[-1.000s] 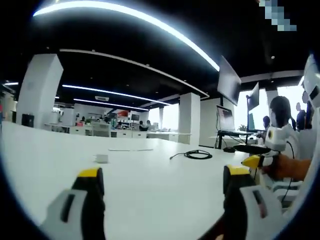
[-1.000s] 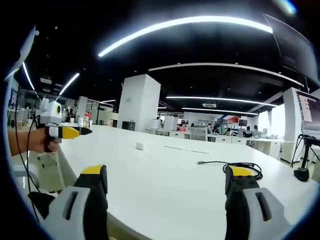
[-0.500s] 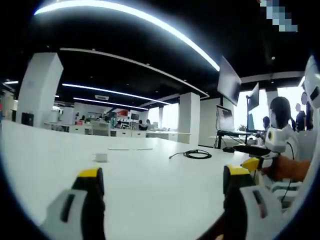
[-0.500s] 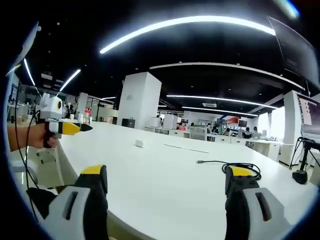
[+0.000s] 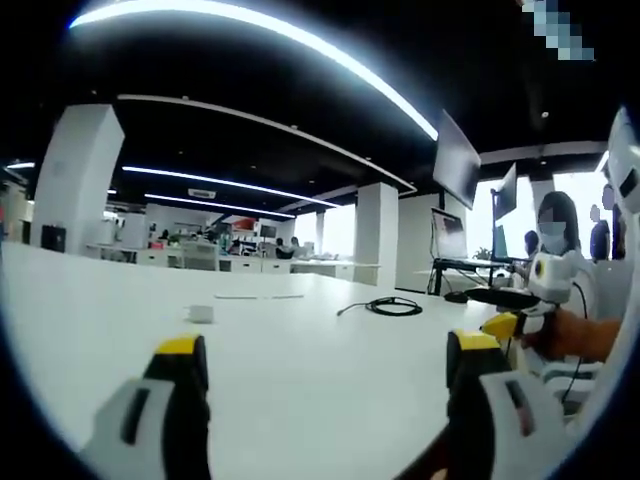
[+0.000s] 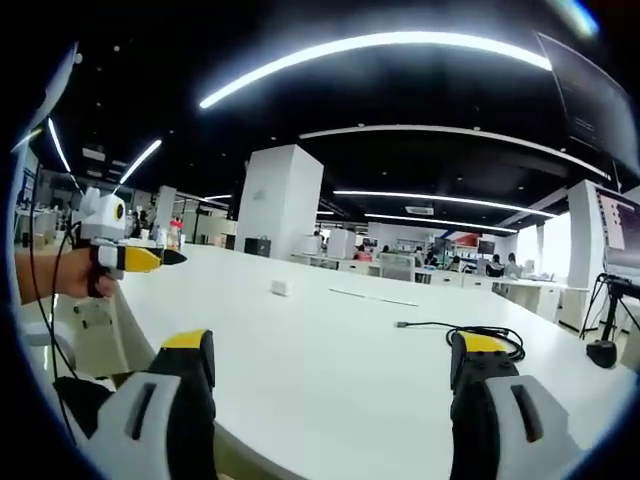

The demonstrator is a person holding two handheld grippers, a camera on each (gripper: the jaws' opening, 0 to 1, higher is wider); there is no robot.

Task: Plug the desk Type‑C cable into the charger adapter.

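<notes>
Almost nothing is changing over the last second: both views are sitting nearly where they were, with only a slight drift, so I'm reading this as me idling at the start, not yet committing to a reach. My left claw [image 5: 325, 350] is spread wide with nothing between the jaws, hovering low over the near edge of the white table [image 5: 300, 400]. My right claw [image 6: 335, 350] is likewise spread and empty, held off the table's near edge. The Type-C cable [image 6: 470, 333] is lying coiled on the table well ahead of my right claw, its plug end [image 6: 400, 325] trailing out toward the adapter's side; in the left gripper view the same coil is sitting right of centre, far off. The charger adapter [image 5: 202, 314] is the small white block resting on the table, well apart from the cable and ahead of my left claw. Neither thing is being touched, and the two have not shifted on the table. My judgement: the task is still entirely undone, and the likely first move is the left claw going for the adapter while the right goes for the plug end, though the plug is too small here to tell its orientation.
</notes>
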